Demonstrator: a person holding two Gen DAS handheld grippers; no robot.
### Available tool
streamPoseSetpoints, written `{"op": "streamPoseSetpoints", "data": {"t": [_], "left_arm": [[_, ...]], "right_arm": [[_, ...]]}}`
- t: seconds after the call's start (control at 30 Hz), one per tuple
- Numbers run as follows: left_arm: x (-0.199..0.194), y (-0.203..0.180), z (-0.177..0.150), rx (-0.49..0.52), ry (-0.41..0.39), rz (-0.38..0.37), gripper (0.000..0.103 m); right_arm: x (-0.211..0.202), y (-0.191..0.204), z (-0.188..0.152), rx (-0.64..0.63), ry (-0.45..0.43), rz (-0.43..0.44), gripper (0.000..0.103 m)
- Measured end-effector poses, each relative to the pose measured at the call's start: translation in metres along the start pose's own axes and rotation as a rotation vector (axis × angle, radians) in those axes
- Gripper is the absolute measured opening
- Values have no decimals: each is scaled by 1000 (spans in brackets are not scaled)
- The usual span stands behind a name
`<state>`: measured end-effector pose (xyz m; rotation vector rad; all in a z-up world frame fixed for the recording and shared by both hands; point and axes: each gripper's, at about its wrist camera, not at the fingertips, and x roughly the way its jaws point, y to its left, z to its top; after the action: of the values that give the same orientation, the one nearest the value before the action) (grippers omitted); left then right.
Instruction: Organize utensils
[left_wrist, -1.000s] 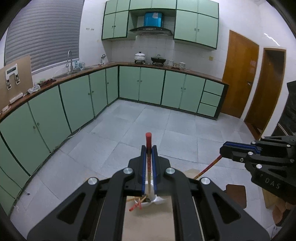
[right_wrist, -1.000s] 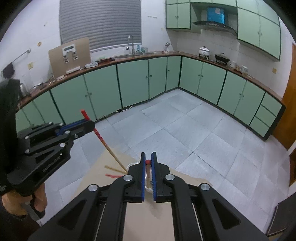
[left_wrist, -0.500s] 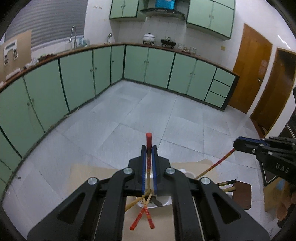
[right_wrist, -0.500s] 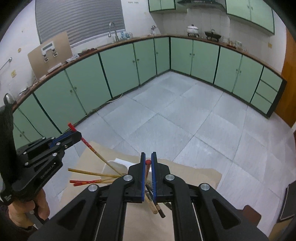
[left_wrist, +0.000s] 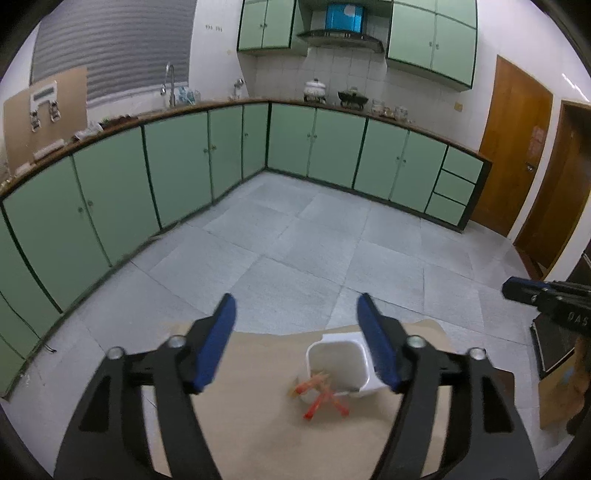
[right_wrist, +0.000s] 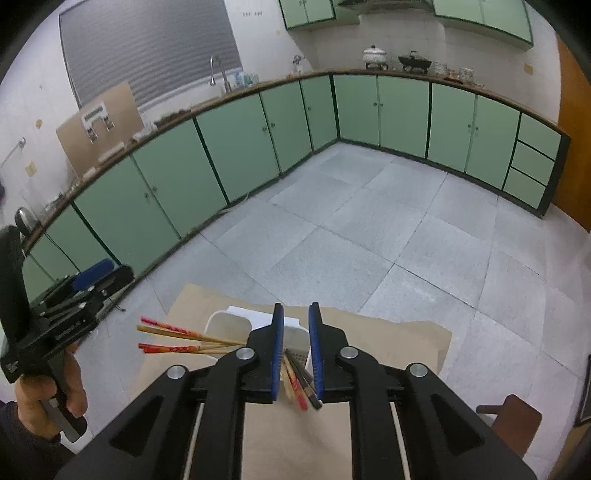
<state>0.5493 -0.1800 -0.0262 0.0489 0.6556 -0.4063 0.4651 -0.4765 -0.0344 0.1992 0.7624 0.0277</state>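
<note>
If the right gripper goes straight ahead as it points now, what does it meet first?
Probably the chopsticks lying between the fingers of the right gripper, then the white container beyond them; depth is unclear.

Both fisheye views are showing a dim kitchen w/ cool, slightly purple light, no strong direct source in view. The window shutter is closed, so light is seeming artificial, from above. A small glare streak is sitting on the wall at top right of left wrist view. The white tiled wall is looking brightest; corners are going fully black from lens vignette. Straight cabinet lines are bending strongly near edges. Shadows on the grey floor are soft & weak. The red-tipped chopsticks are smeared by motion blur in left view, but sharper in right view. Fine noise is covering dark parts.
</note>
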Motion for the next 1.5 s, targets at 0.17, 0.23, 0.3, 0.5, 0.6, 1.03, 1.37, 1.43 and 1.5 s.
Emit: {"op": "streamPoseSetpoints", "data": {"t": [0.17, 0.23, 0.3, 0.5, 0.6, 1.03, 1.37, 1.43, 1.5], "left_arm": [[-41, -5, -37, 70, -41, 85, 90], [-53, -2, -54, 59, -38, 89, 90], [-72, 2, -79, 49, -54, 101, 90], [-133, 6, -160, 8, -87, 107, 94], [-164, 3, -192, -1, -93, 109, 94], [-333, -11, -297, -74, -188, 208, 98], [-422, -34, -338, -47, -188, 242, 98], [-433, -39, -344, -39, -192, 256, 98], [-443, -40, -347, -41, -205, 266, 98]], "right_arm": [[-31, 12, -46, -77, -136, -67, 41], [-40, 17, -74, -71, -174, -80, 56], [-50, 20, -103, -49, -211, -106, 71], [-80, 38, -191, -7, -272, -130, 91], [-103, 50, -235, 31, -298, -139, 94], [-207, 129, -354, 59, -265, -360, 97], [-309, 154, -395, 66, -398, -405, 97], [-324, 159, -401, 61, -418, -412, 97], [-335, 163, -406, 56, -439, -414, 97]]}}
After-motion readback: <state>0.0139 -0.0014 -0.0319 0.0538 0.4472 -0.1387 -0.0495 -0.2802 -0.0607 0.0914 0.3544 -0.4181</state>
